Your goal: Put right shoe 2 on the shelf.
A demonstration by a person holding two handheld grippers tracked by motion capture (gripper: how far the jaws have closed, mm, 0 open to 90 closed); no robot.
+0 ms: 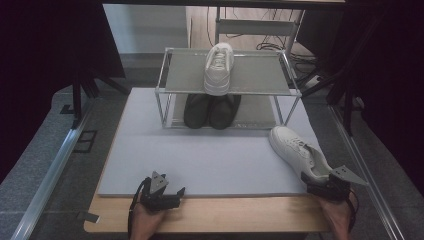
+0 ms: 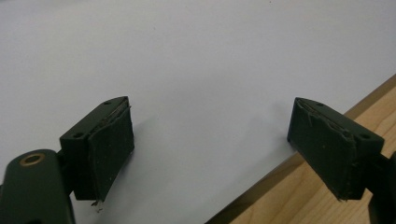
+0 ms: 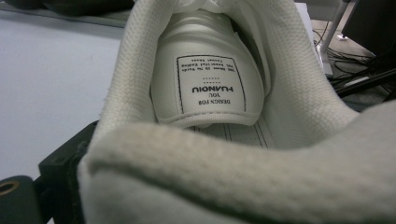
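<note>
A grey mat [image 1: 200, 155] covers most of the wooden counter [image 1: 225, 215], and at its far end stands a two-level shoe rack [image 1: 227, 75] with metal posts. On the rack's top shelf sits one white shoe [image 1: 219, 70], toe pointing away, and on the lower shelf directly beneath it a pair of black shoes [image 1: 211, 110] sits side by side. A second white shoe [image 1: 299, 152] lies on the mat's right edge, near the rack's right front post but apart from it, toe angled toward the rack and heel toward the person; open mat lies between it and the rack. The right hand-held gripper [image 1: 320, 186] is at that shoe's heel; in the right gripper view the padded heel collar [image 3: 243, 177] sits between the jaws, one black jaw showing just left of it, so the grip is closed on the heel. The left hand-held gripper [image 1: 167, 192] rests at the mat's near edge, well away from the shoes, its jaws spread wide with nothing between them, over the mat's border [image 2: 252, 191].
</note>
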